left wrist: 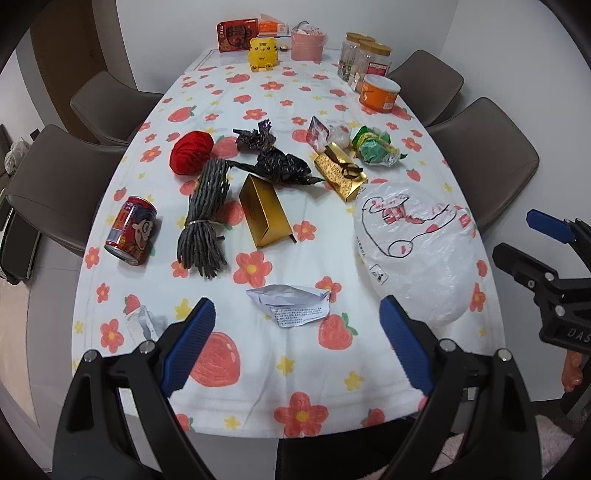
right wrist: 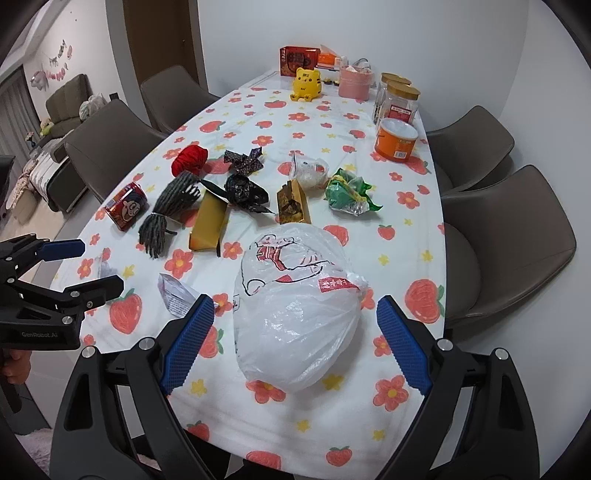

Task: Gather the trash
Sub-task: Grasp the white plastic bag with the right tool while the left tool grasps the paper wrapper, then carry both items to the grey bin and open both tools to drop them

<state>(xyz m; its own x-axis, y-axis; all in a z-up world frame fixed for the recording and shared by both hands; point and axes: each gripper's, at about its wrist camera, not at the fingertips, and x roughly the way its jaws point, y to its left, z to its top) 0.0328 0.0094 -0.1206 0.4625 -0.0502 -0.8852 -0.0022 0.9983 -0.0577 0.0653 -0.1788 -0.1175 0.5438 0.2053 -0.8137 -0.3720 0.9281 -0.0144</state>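
Note:
A white plastic bag point(right wrist: 295, 314) lies near the table's front edge; it also shows in the left wrist view point(left wrist: 413, 243). My right gripper point(right wrist: 295, 339) is open and empty just in front of it. My left gripper point(left wrist: 299, 339) is open and empty, just short of a silver torn wrapper point(left wrist: 291, 304). Further back lie a red can point(left wrist: 131, 230), a grey cord bundle point(left wrist: 205, 218), a gold triangular box point(left wrist: 264, 210), black crumpled wrappers point(left wrist: 280, 164), a gold ribboned box point(left wrist: 340, 171), a green wrapper point(left wrist: 375, 146) and a red honeycomb ball point(left wrist: 191, 151).
The flowered tablecloth point(left wrist: 295, 406) covers the table. At the far end stand a yellow tiger figure point(left wrist: 263, 53), a red box point(left wrist: 237, 35), a pink tub point(left wrist: 308, 44), jars point(left wrist: 364, 59) and an orange tub point(left wrist: 379, 92). Brown chairs point(left wrist: 484, 155) line both sides.

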